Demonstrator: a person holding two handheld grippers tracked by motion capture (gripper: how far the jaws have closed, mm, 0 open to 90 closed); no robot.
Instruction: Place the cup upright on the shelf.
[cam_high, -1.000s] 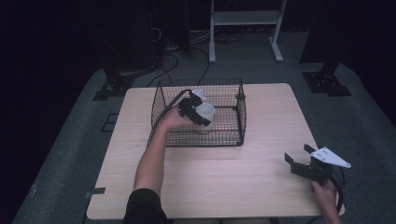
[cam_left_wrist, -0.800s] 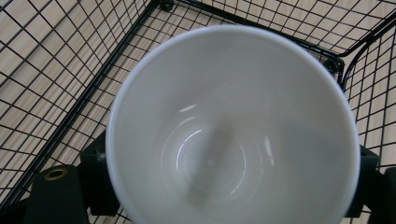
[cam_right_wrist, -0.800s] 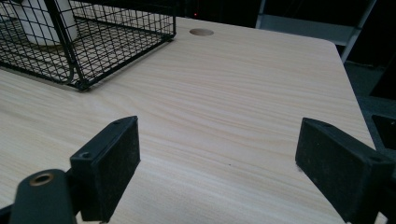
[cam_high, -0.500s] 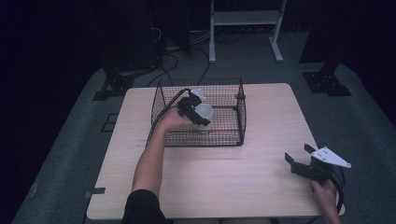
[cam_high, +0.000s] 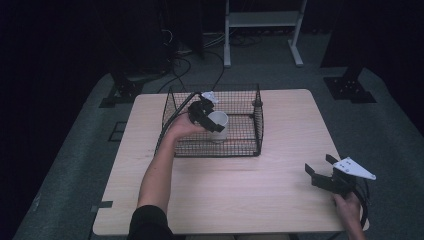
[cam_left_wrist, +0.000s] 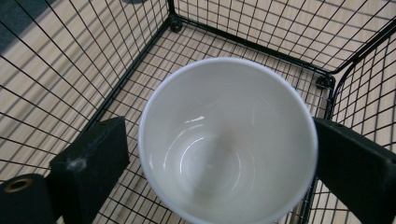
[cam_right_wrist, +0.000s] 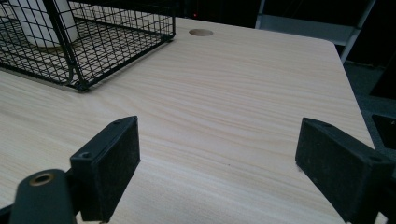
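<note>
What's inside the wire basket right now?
One white cup, upright and empty, on the floor of the wire basket. The left tongs straddle it, jaws just opened, a gap showing on one side. The mesh under the cup is hidden.

A light wooden table (cam_high: 280, 130) stands on grey carpet (cam_high: 75, 165) in a dark room. Behind it a white metal rack (cam_high: 262, 20) rises, black cables (cam_high: 195, 55) trail across the floor, and black stand feet (cam_high: 350, 87) sit at either side.
</note>
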